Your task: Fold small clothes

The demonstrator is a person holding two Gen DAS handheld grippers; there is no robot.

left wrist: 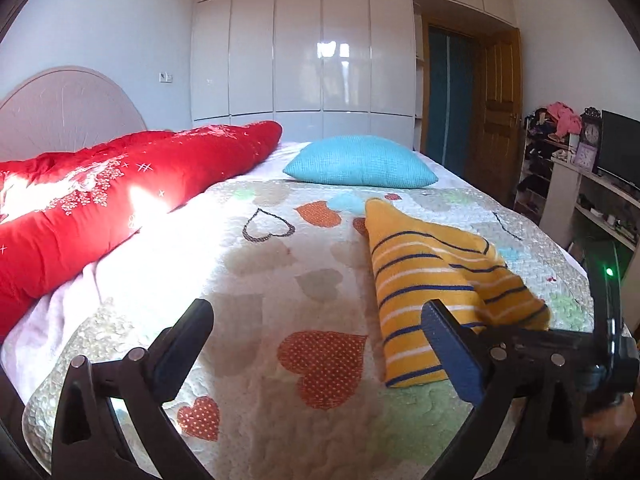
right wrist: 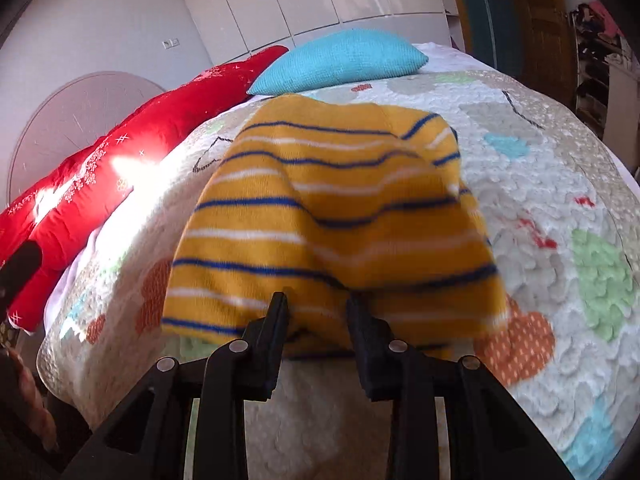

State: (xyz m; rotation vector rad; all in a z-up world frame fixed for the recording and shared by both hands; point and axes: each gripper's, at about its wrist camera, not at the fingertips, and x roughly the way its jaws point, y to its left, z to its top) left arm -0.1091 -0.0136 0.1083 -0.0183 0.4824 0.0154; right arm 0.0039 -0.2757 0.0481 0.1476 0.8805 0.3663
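We are in the middle of folding the striped yellow top point(right wrist: 328, 216), which lies bunched up on the bed point(left wrist: 256, 280) near the blue pillow point(left wrist: 360, 166). Our left gripper point(left wrist: 320, 344) has its fingers wide apart with nothing between them, beside the top, and our right gripper point(right wrist: 318, 314) has its fingers a little apart right at the near edge of the top, not pinching it. Next we think we should pinch that edge, fold it over and pat it flat.

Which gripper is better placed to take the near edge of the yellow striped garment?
Right. The right gripper sits at the yellow striped garment's near edge; the left gripper is wide open over bare quilt.
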